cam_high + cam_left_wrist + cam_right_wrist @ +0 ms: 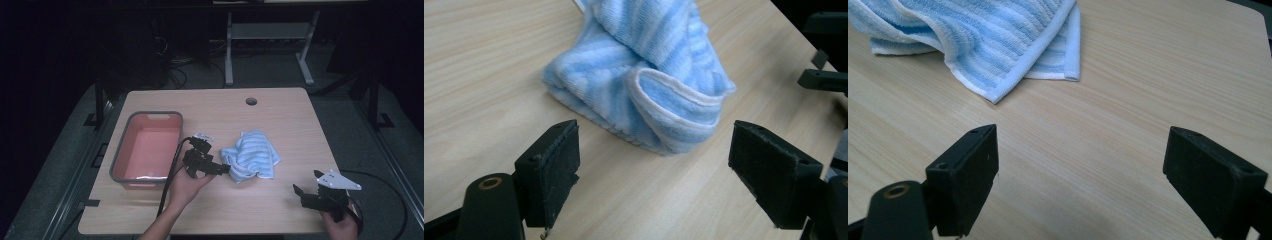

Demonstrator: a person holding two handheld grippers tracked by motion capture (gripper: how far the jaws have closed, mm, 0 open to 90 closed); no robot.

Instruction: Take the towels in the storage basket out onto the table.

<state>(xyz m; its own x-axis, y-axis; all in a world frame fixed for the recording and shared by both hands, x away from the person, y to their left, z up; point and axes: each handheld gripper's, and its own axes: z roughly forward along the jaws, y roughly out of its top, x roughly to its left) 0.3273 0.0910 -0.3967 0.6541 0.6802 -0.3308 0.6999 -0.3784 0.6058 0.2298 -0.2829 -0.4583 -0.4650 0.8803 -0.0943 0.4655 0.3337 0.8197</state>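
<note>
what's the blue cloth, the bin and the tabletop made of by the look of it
Cloth: looks like terry cotton, soft and matte, going by its ribbed pile and stitched hem. Bin: probably plastic, with a smooth pink inside and a grey rim. Tabletop: pale wood-grain print, likely laminate rather than solid wood, judging by its flat, even surface.

table (280, 120) (light wood) | pink tub (146, 148) left | striped towel (251, 156) centre

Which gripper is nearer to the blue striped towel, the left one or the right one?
Left. The left gripper is right at the towel's near-left edge, open, not yet touching it. The right gripper, also open, is farther away, toward the table's near-right corner.
</note>
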